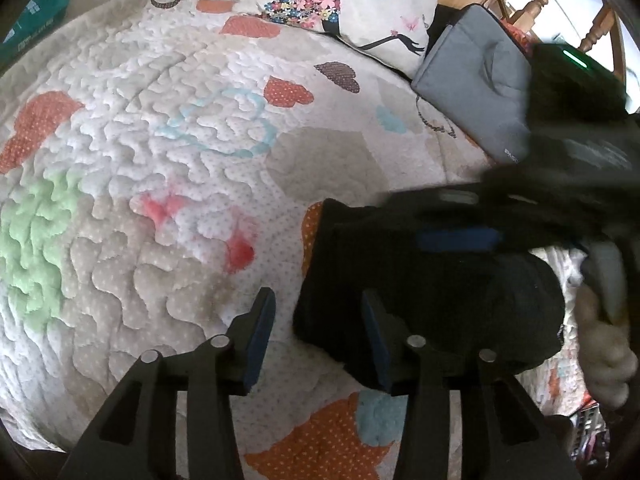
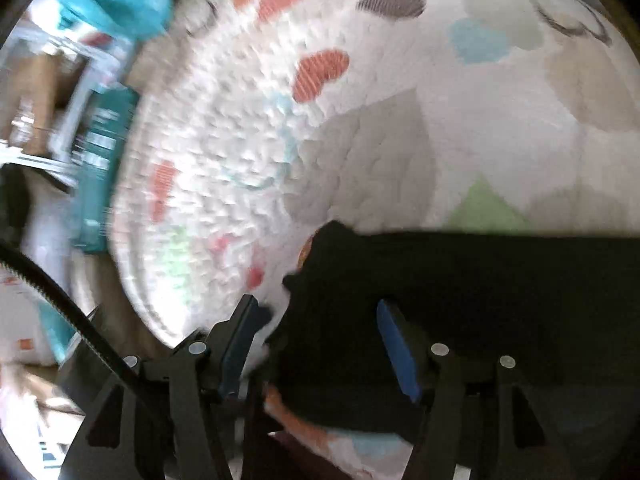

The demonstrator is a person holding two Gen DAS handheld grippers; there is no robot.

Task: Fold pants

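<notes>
A: Pants (image 1: 420,300) lie on the bed, on the quilt (image 1: 160,120) with the hearts. They are black and already bunched into a thick pile.

B: What are the two grabbers doing?

A: The left hand-held gripper (image 1: 318,344) has its jaws apart. One blue pad sits over the quilt and the other sits at the edge of the black cloth. Nothing is pinched. The right hand-held gripper (image 2: 324,344) has its jaws wide too. The cloth edge sits between them, but the pads do not press on it.

B: So what should happen now?

A: I think the pile needs one more neat fold or a pat flat. It would be best to pinch a whole edge, all the layers, not just the top one. Then lift slowly so the pile does not fall open.

B: What can't you see?

A: Lots. The black cloth shows no seams, so I cannot tell the waist from the legs. The right view is blurry. In the left view the other grabber covers the far side of the pants. A hand (image 1: 608,344) shows only at the rim. A grey cushion (image 1: 476,92) and a butterfly pillow (image 1: 340,0) are partly cut off.
</notes>
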